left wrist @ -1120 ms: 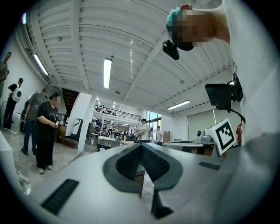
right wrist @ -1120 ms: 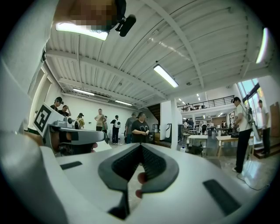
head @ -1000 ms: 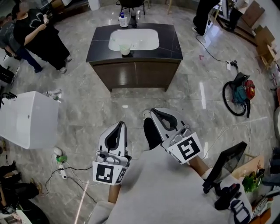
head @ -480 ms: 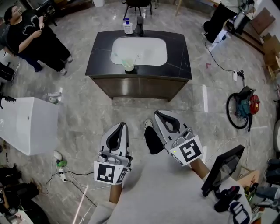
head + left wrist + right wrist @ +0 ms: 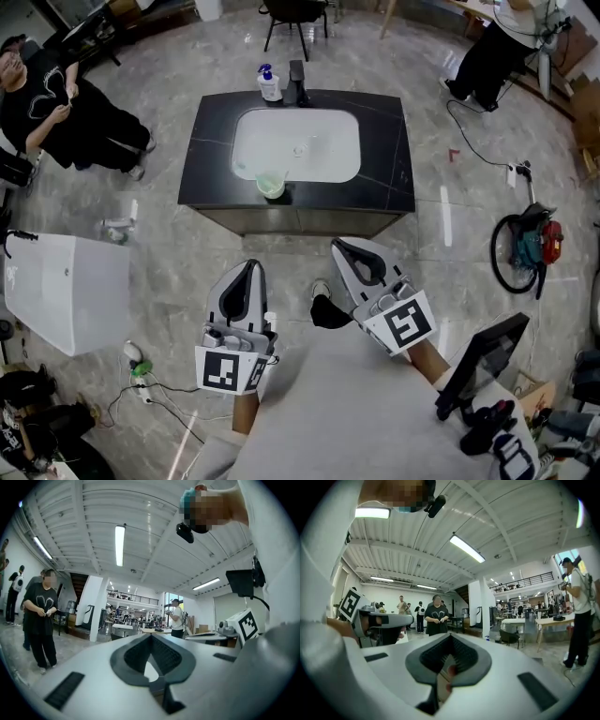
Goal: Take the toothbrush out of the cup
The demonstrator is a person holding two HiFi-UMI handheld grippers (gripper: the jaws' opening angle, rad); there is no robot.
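The left gripper point(image 5: 151, 641) has its jaws pressed together with nothing between them, and the right gripper point(image 5: 450, 641) is clenched the same way, also empty. Both point toward the counter point(image 5: 211, 122). Ahead of the tips and well apart from them, between their two lines and nearer the left one, the cup point(image 5: 271, 184) stands upright on the counter's near edge, at the sink point(image 5: 309, 159) rim. The toothbrush is too small to make out, so its axis cannot be told
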